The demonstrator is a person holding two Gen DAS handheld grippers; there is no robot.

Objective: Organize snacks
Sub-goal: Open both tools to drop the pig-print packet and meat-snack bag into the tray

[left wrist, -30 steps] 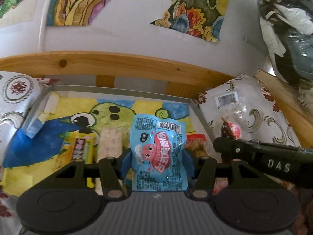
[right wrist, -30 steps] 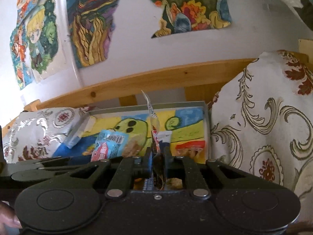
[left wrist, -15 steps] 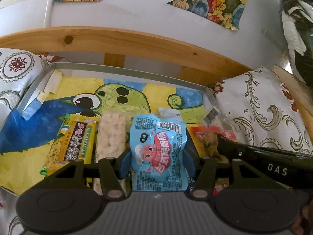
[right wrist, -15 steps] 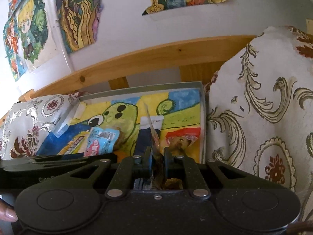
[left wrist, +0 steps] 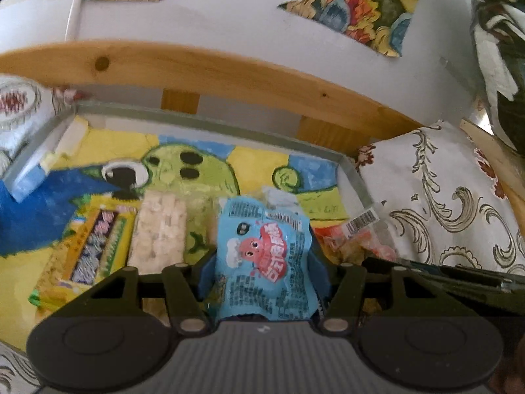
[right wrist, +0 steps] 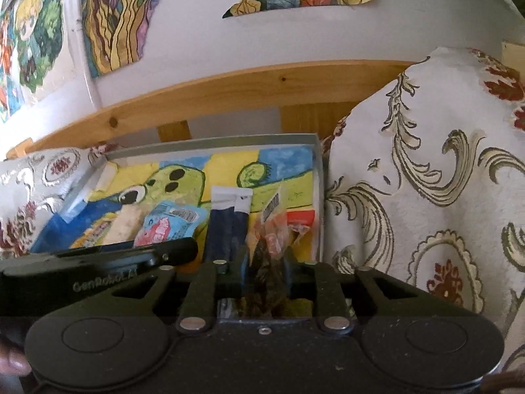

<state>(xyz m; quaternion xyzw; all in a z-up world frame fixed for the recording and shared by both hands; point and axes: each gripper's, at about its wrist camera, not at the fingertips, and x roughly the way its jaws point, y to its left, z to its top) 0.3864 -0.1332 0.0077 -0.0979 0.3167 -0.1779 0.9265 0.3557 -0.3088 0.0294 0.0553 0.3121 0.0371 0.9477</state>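
We count five snack packs in one tray (left wrist: 356, 177): one yellow bar (left wrist: 88, 249), one pale rice bar (left wrist: 159, 229), one blue pouch (left wrist: 265, 259), one dark blue pack (right wrist: 226, 229) and one clear bag (right wrist: 272, 229) (its contents too blurred to count). We also count two grippers (left wrist: 264, 262) (right wrist: 264, 262) and three wall pictures.

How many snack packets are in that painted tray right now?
5. Left to right: yellow-green bar, pale rice-puff bar, blue octopus packet in the left gripper, dark blue packet, clear packet in the right gripper. More may hide beneath.
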